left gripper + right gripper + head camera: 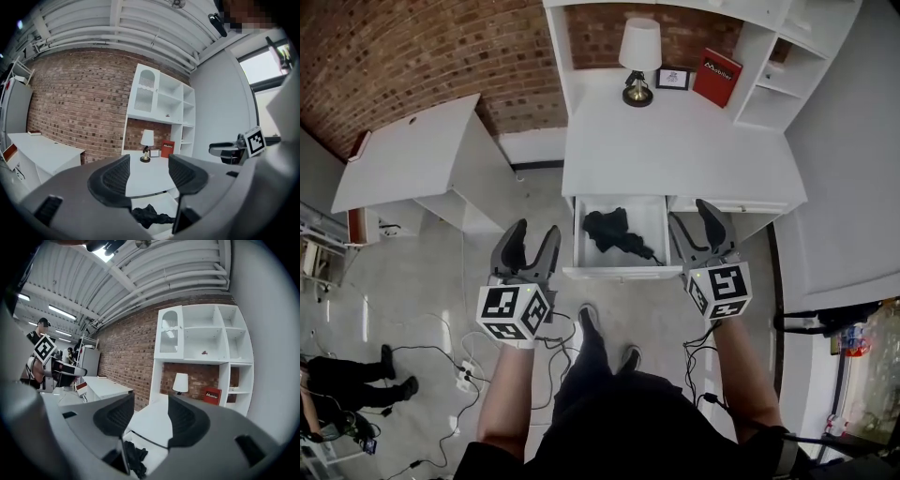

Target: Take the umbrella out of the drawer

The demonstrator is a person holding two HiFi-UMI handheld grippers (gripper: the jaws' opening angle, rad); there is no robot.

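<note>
A folded black umbrella [614,233] lies in the open white drawer [619,272] of the desk. The same umbrella [150,216] shows low between the jaws in the left gripper view, and the umbrella [133,456] also shows low in the right gripper view. My left gripper [534,239] hovers left of the drawer front, open and empty. My right gripper [697,217] is at the drawer's right side, also open with nothing between its fingers. Both stand short of the umbrella.
On the white desk top [675,150] stand a lamp [638,58], a small framed picture [672,79] and a red book [718,77]. A second white table [412,155] is to the left. Cables and a power strip [467,375] lie on the floor. The person's feet [591,323] are below the drawer.
</note>
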